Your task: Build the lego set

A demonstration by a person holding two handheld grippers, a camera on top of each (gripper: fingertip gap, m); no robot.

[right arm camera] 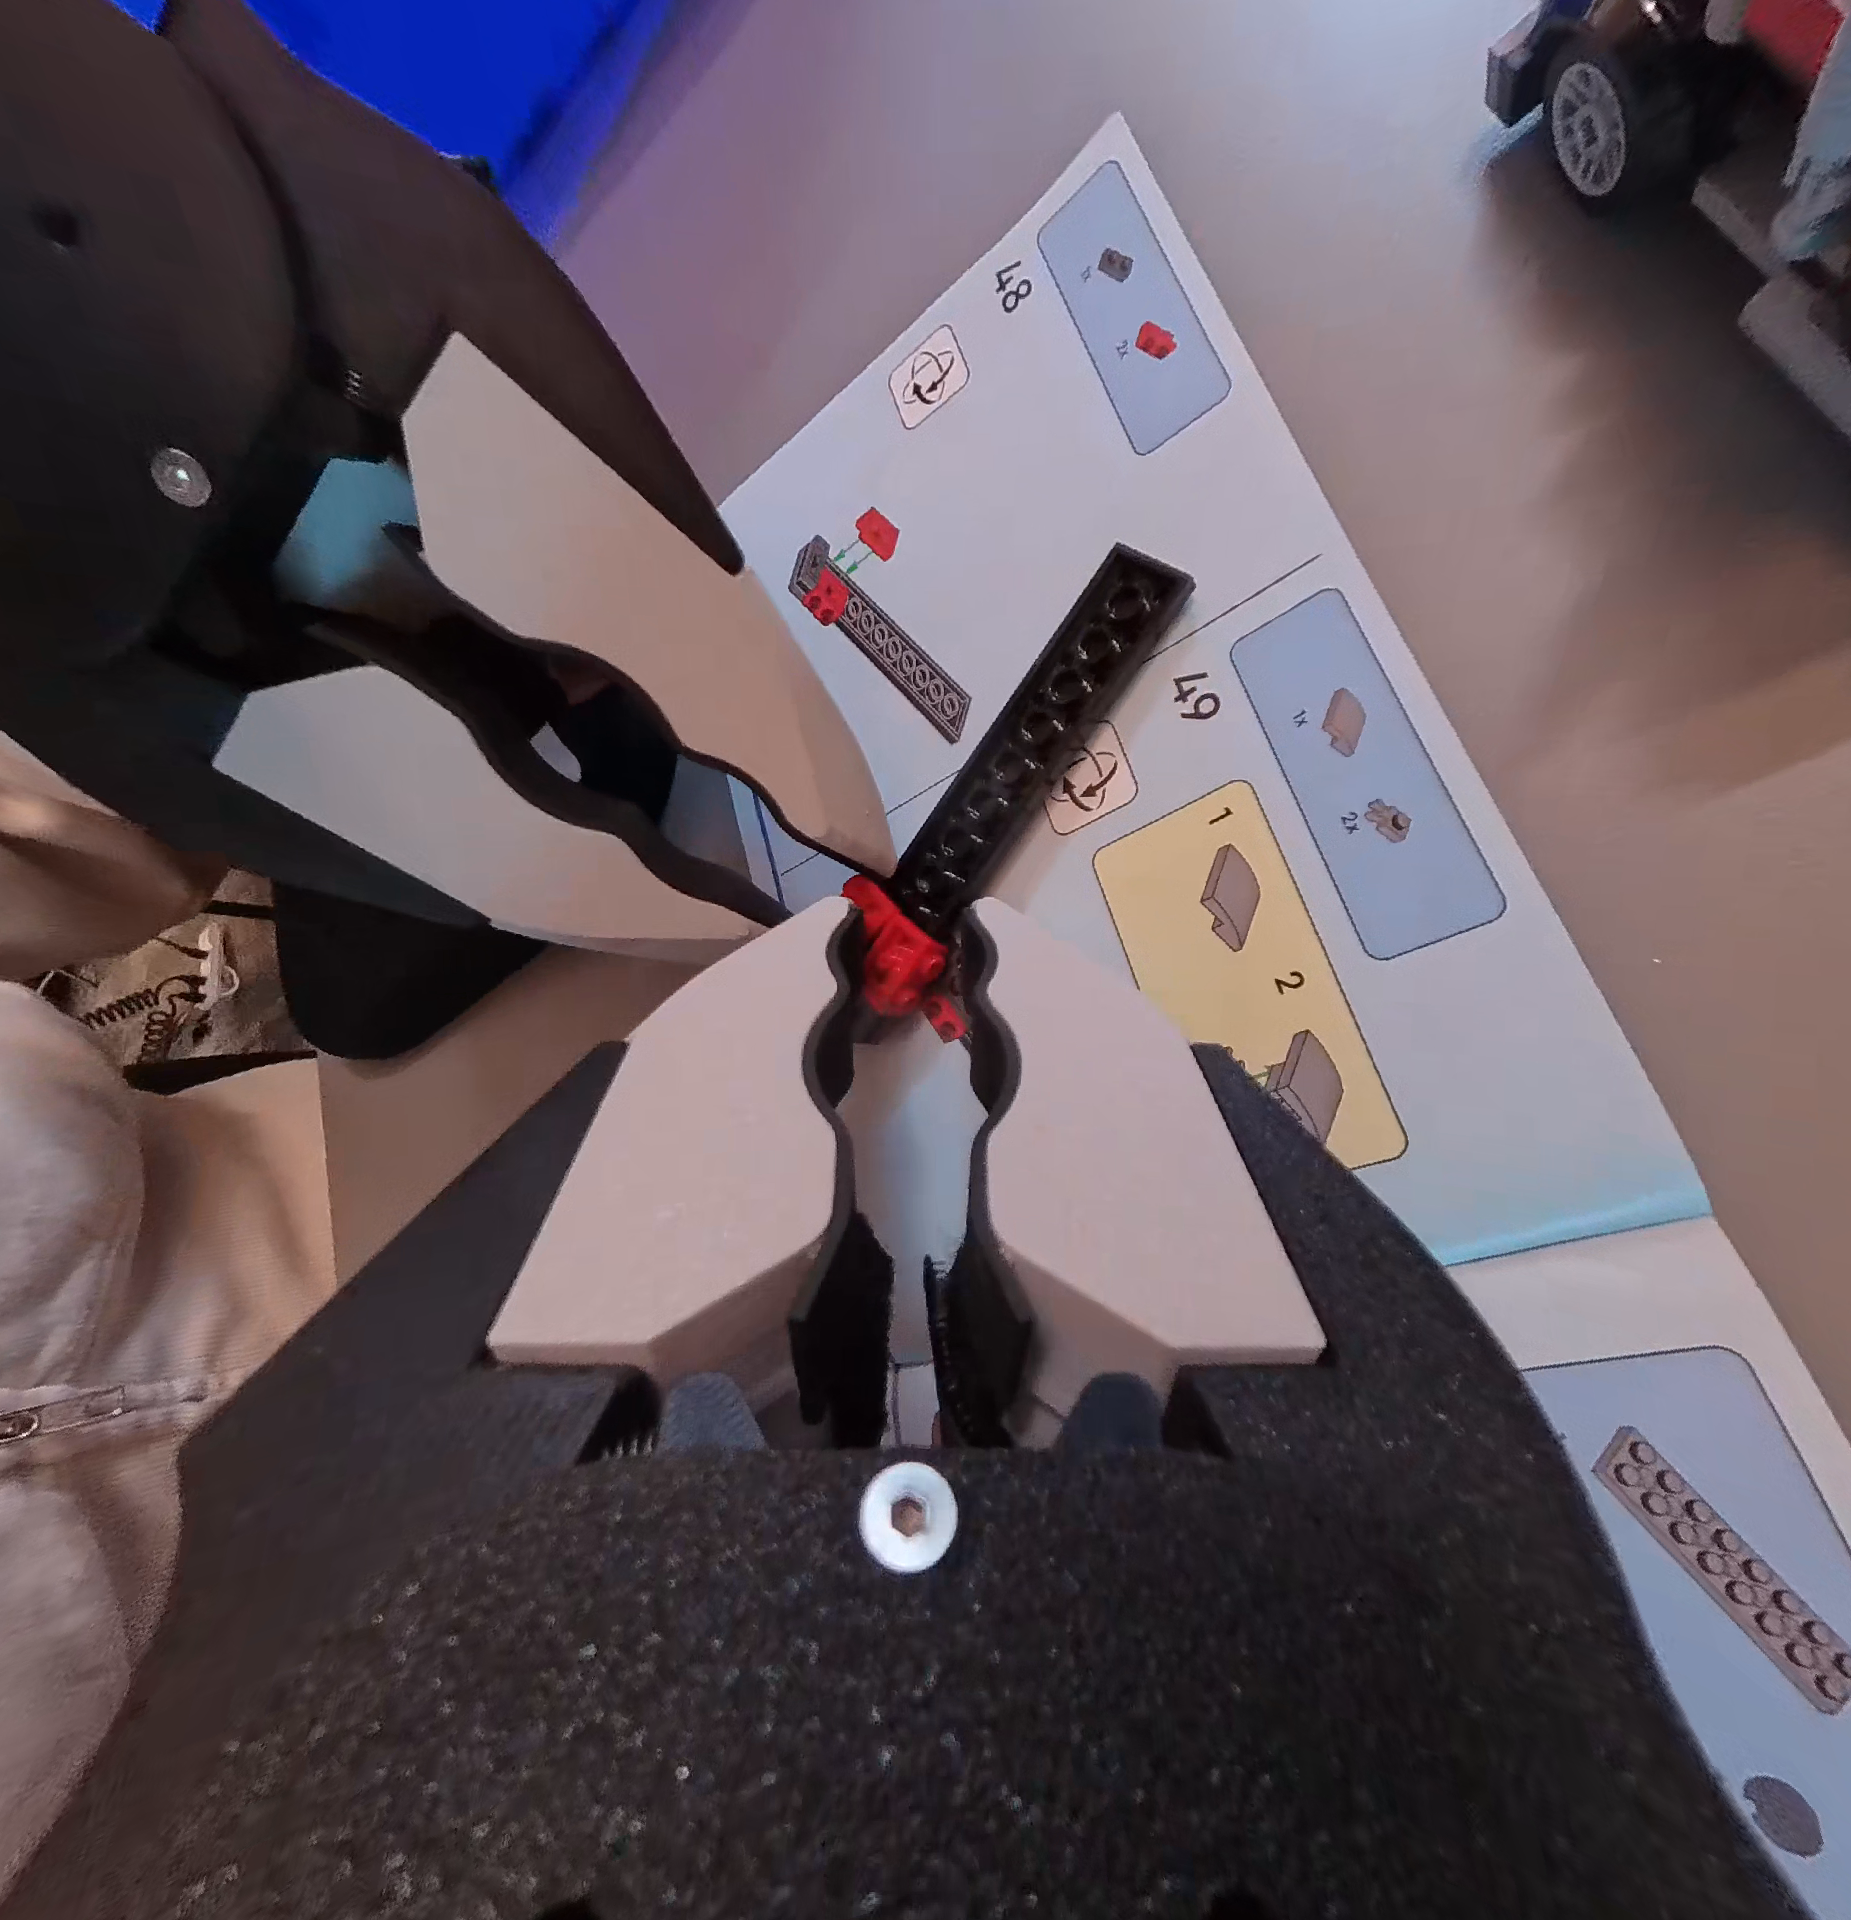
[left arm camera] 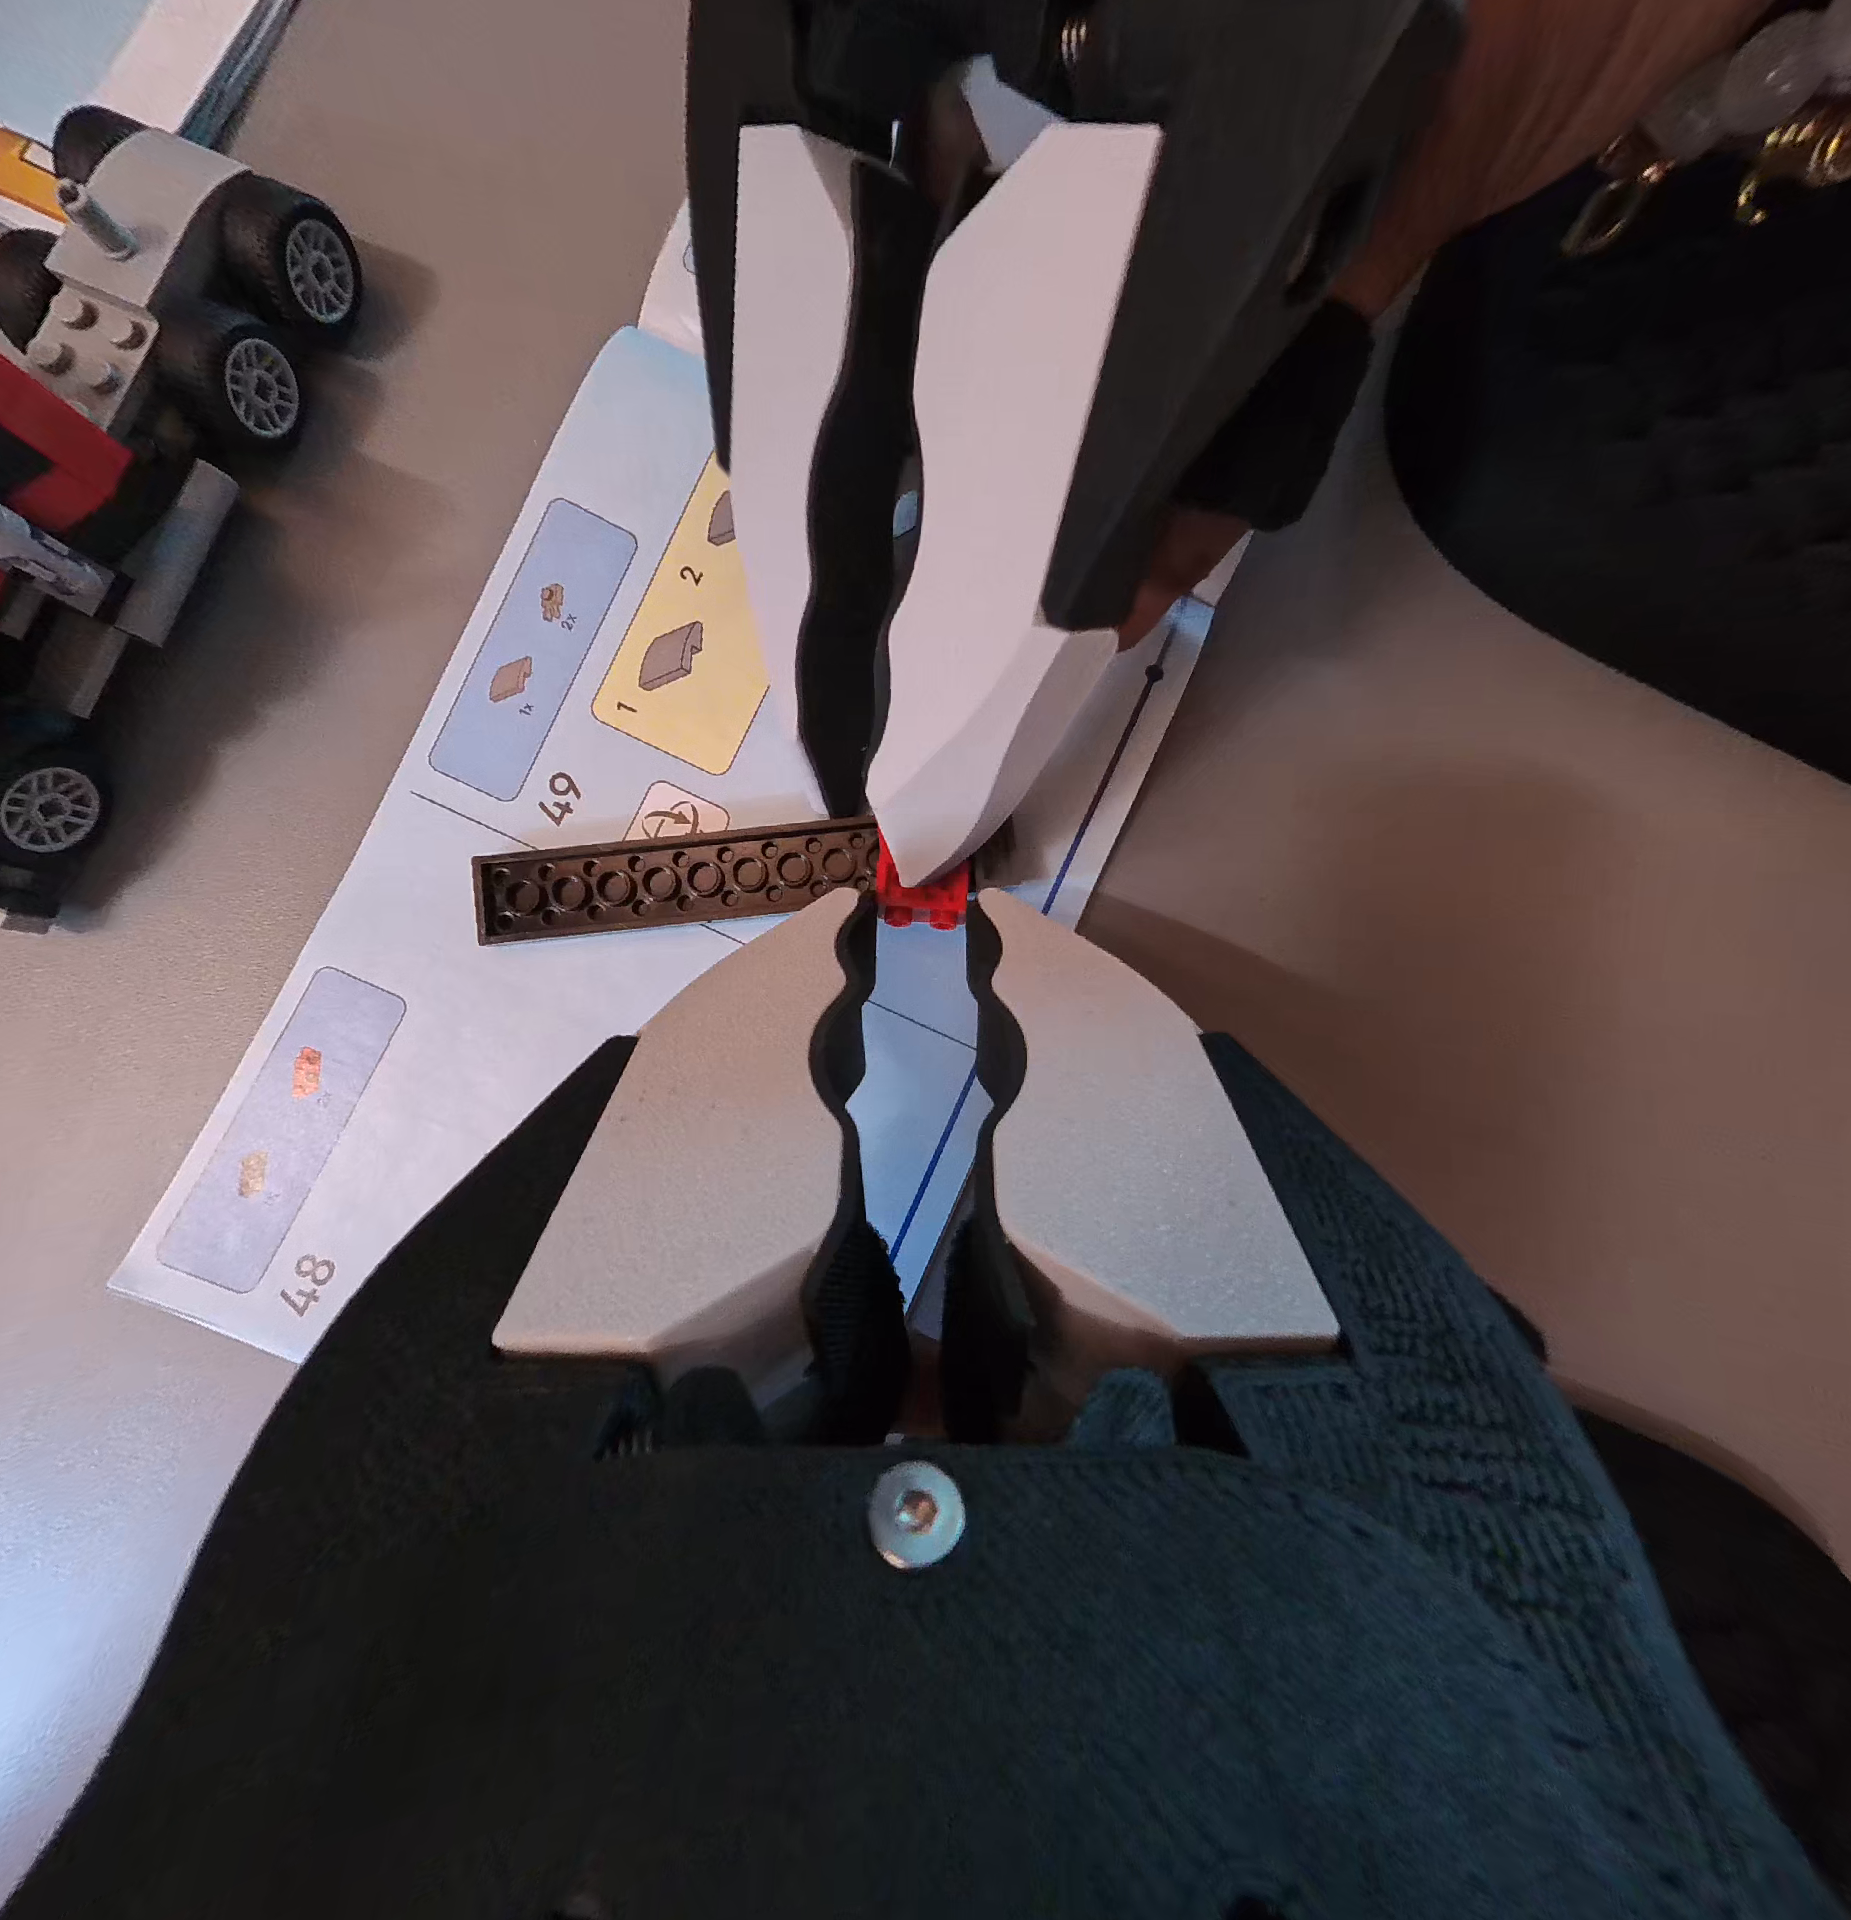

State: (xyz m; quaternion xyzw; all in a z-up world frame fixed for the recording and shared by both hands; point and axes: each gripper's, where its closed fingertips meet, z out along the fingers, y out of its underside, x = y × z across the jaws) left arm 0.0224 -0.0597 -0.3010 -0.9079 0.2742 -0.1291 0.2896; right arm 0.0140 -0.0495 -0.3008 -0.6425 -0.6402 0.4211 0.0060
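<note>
The long black plate (left arm camera: 682,881) lies on the instruction booklet (left arm camera: 464,956), its right end carrying the small red bricks (left arm camera: 923,896). The left gripper (left arm camera: 921,904) stands slightly parted around that end, and the right gripper (right arm camera: 905,961) is closed on the red bricks (right arm camera: 895,961). A good press probably comes straight down, studs aligned, with the plate kept flat.

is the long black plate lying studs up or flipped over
Flipped over: the long black plate shows rings of tubes on its upward face, lying flat on the instruction sheet.
</note>
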